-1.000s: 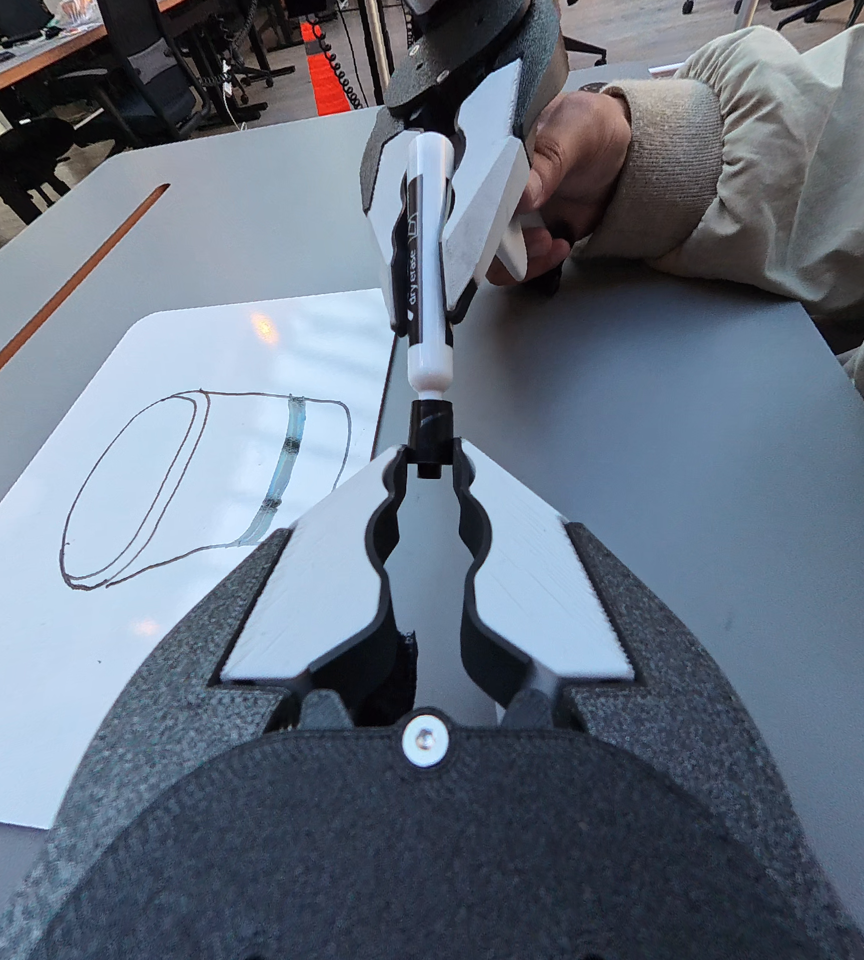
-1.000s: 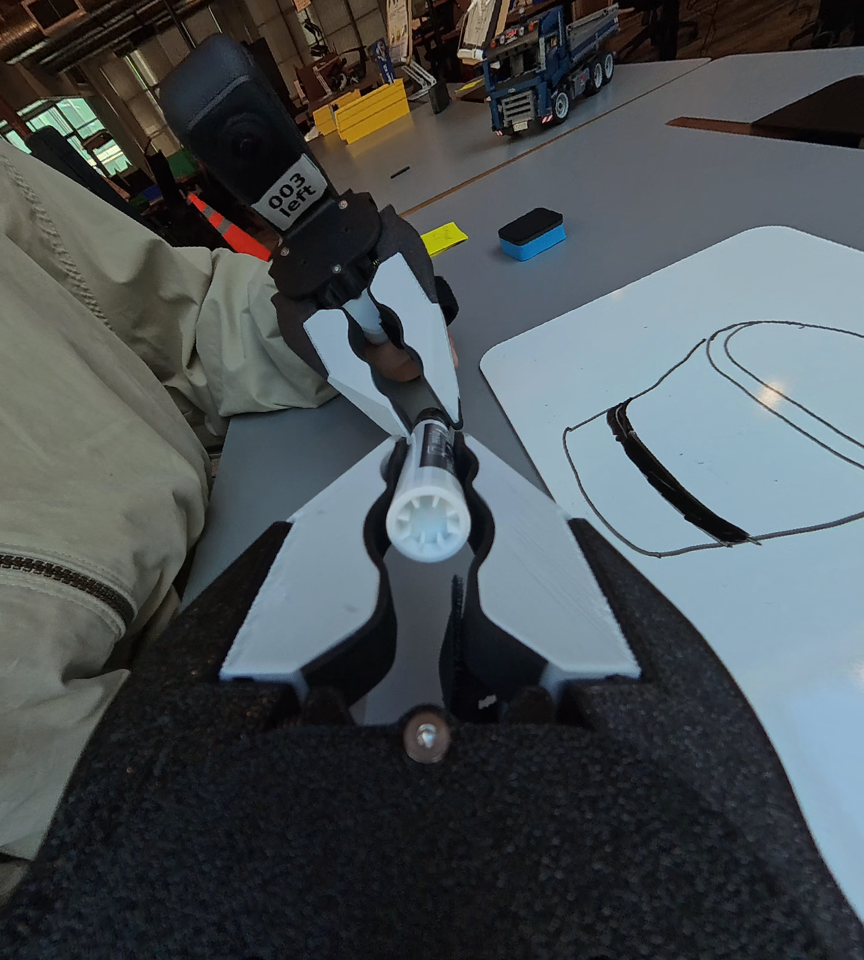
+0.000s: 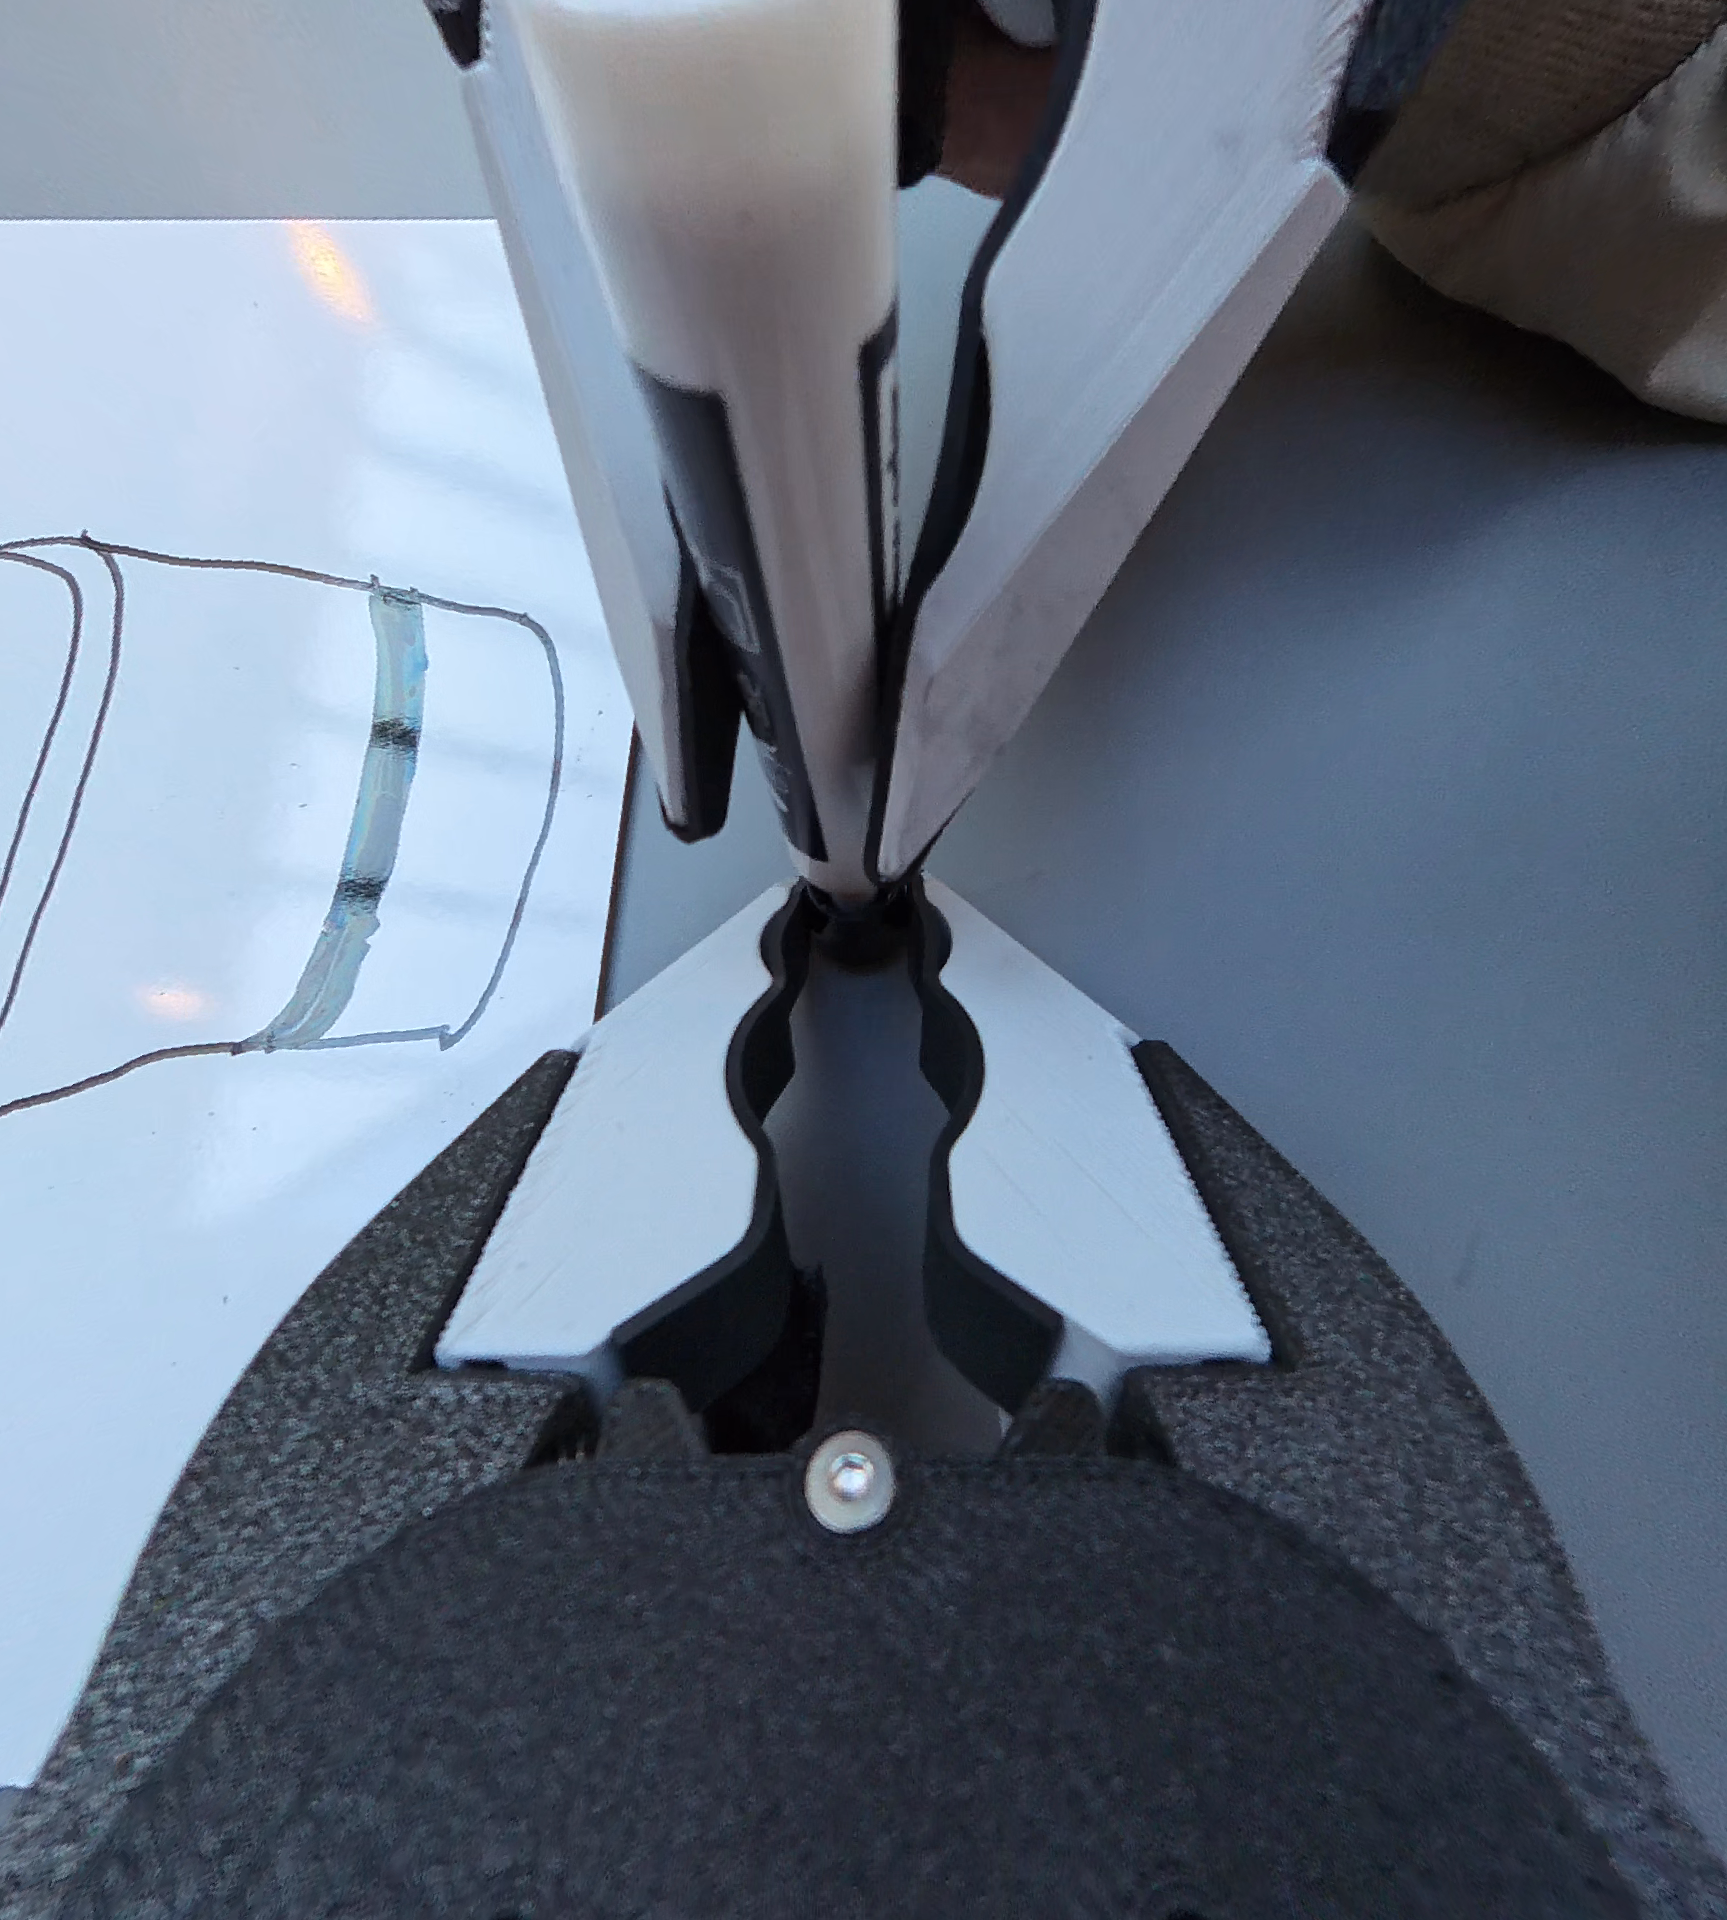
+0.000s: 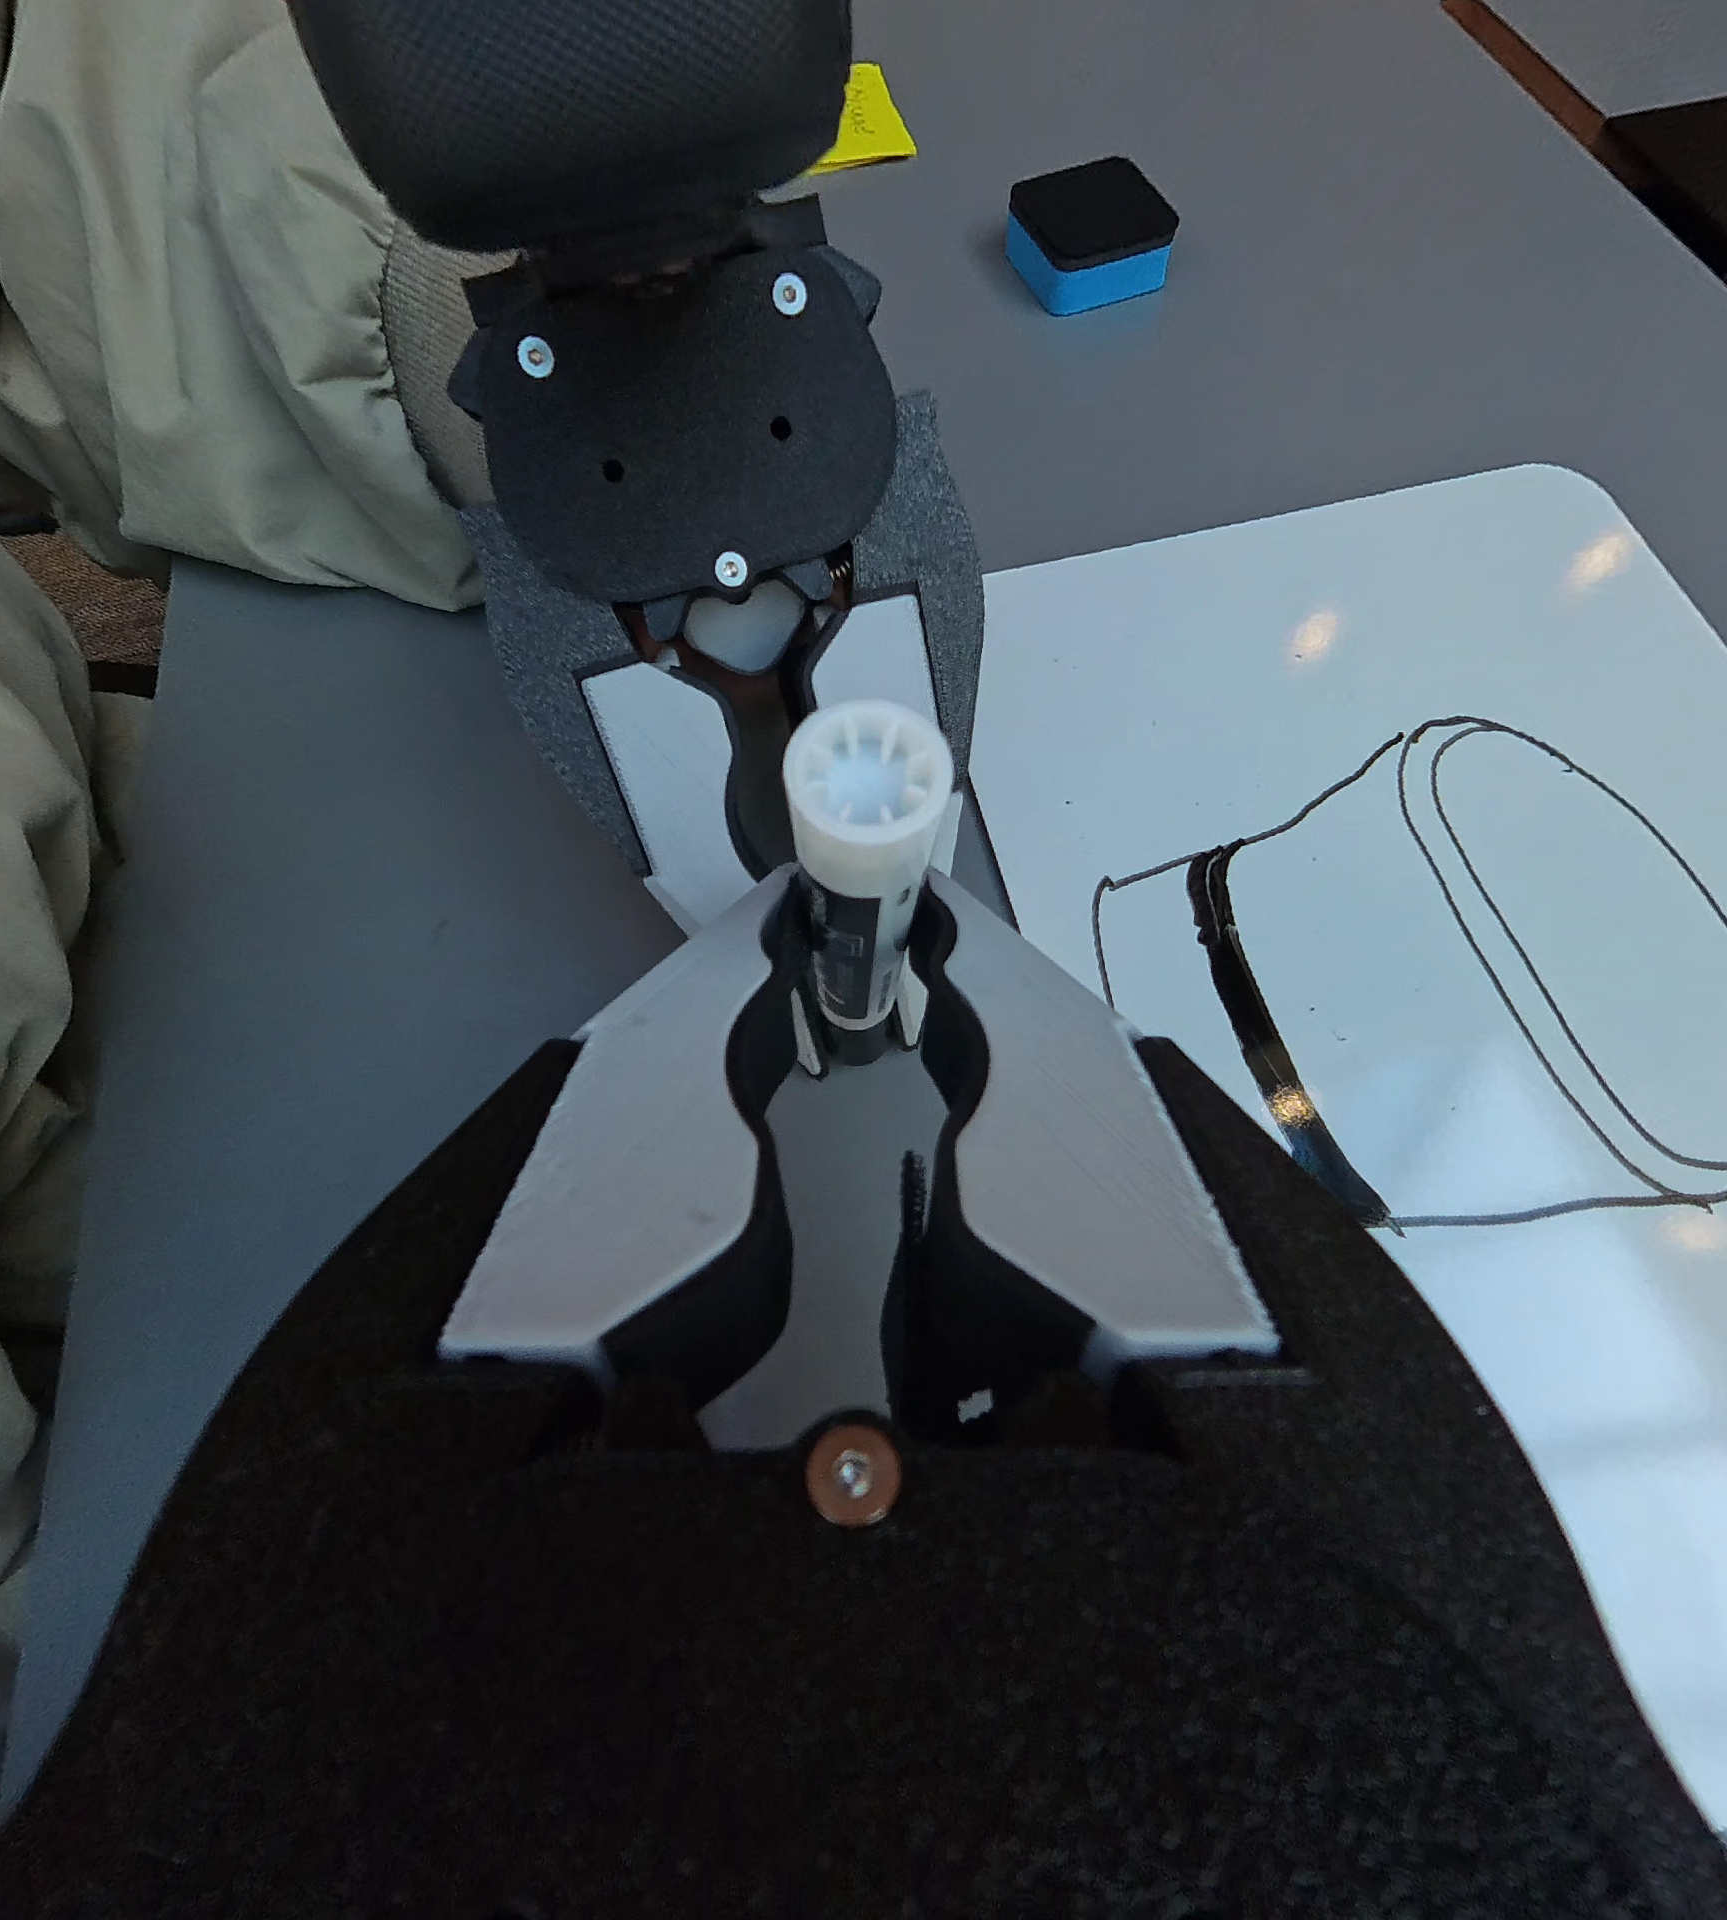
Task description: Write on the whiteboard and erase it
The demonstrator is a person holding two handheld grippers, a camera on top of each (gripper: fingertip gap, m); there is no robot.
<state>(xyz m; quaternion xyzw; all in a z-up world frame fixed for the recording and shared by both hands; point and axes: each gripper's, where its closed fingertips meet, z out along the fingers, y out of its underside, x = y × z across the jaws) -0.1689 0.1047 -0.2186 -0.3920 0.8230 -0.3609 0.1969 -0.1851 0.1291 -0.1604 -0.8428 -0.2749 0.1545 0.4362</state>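
Right hand-held gripper [image 4: 859, 971] clamping white marker [image 4: 864, 831] upright, left hand-held gripper [image 3: 854, 920] pinching its black cap [image 3: 854, 935] — whiteboard [image 3: 163, 395] beside.

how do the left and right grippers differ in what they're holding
The left gripper pinches a small black cap at its very tips; the right gripper clamps the long white marker barrel. The left gripper sits lower; the right gripper angles down toward it. Both are shut, tip to tip.

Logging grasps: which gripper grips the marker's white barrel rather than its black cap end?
The right gripper grips the marker barrel; the left gripper pinches the black cap.
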